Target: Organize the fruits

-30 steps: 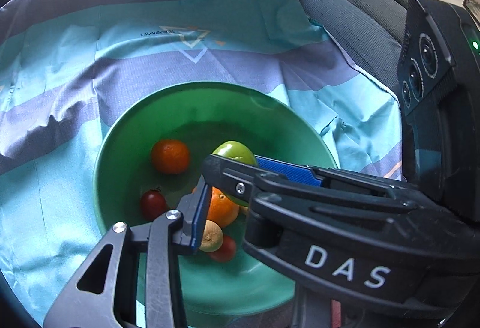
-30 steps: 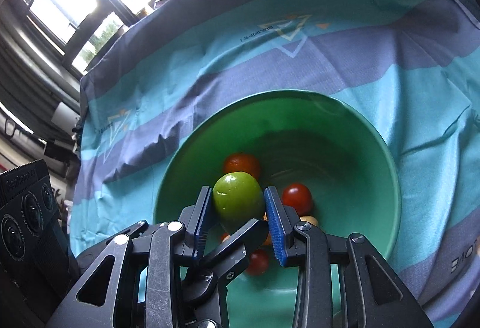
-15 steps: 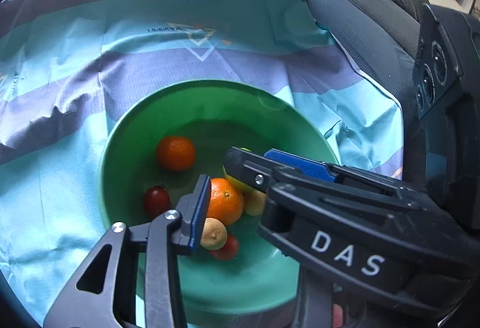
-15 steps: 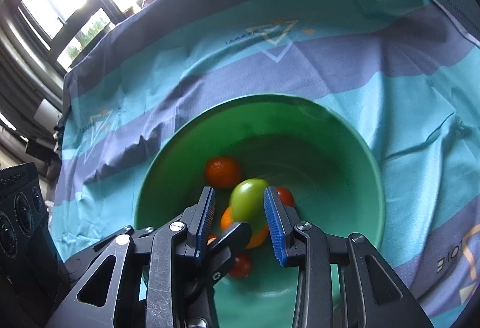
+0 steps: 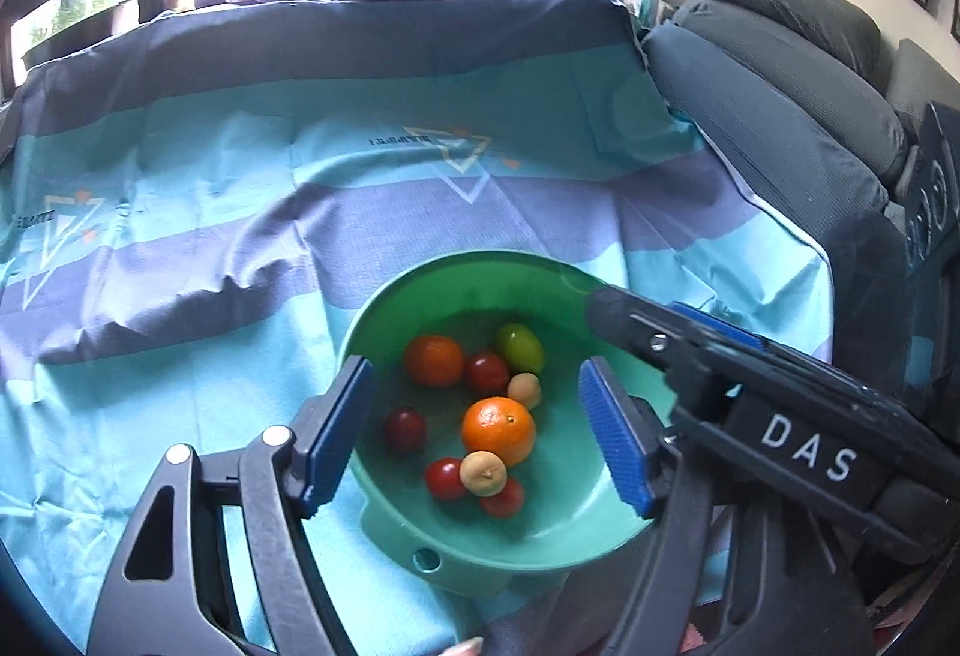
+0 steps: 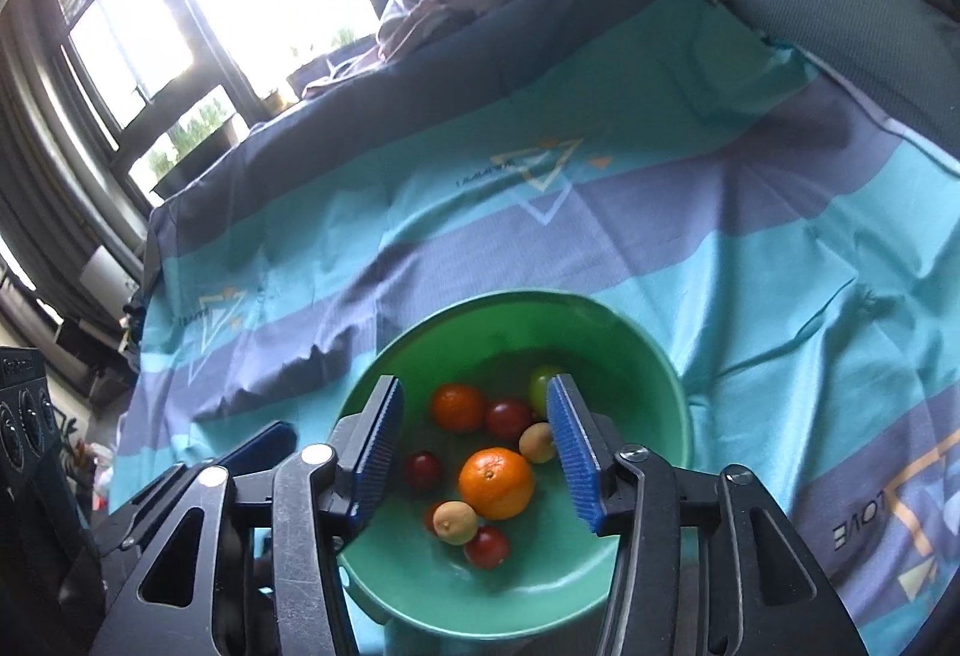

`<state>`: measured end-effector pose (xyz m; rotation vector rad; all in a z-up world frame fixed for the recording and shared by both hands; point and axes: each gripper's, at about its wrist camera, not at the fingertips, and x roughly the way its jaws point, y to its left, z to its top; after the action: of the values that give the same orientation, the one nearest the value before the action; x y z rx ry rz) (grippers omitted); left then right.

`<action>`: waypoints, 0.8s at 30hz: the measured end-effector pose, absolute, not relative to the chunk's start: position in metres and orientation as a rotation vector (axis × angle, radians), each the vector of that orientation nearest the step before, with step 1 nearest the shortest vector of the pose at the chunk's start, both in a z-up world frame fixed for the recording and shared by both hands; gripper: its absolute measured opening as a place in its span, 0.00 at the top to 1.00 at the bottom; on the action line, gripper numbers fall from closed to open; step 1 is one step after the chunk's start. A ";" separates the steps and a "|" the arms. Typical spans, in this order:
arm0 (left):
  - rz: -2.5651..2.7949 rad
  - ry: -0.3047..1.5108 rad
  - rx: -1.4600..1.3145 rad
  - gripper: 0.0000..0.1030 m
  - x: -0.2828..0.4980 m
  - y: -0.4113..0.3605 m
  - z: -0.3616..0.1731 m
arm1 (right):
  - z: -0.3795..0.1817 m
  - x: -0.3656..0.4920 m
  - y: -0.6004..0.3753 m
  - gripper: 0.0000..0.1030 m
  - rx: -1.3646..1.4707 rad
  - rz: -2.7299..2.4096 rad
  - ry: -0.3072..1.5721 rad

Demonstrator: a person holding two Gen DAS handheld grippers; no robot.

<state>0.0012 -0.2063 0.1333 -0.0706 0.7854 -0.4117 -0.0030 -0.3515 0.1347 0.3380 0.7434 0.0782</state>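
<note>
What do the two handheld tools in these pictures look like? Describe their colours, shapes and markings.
The left tool and the right tool share black, cut-out frames with silver screws and ribbed blue pads. The right tool's side carries white letters "DAS".

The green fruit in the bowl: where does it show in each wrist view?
Left wrist: green fruit lies at the far side of the green bowl, right of centre, fully visible.
Right wrist: green fruit is partly hidden behind the right finger's blue pad.
Shared landmark: the big orange nearer the camera.
</note>
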 end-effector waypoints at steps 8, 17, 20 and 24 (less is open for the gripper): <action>-0.403 0.821 -0.086 0.30 0.000 -0.201 0.132 | 0.137 -0.005 -0.350 0.49 0.313 0.037 0.742; -0.390 0.821 -0.070 0.30 -0.004 -0.201 0.129 | 0.134 -0.004 -0.349 0.49 0.301 0.018 0.762; -0.393 0.816 -0.069 0.30 -0.005 -0.201 0.130 | 0.133 -0.004 -0.350 0.49 0.300 0.010 0.765; -0.397 0.820 -0.069 0.30 -0.005 -0.202 0.130 | 0.133 -0.004 -0.350 0.49 0.300 0.000 0.767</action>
<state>-0.0053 -0.2018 0.1299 -0.0686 0.8202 -0.3972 -0.0040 -0.3501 0.1327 0.3002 0.7670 0.0001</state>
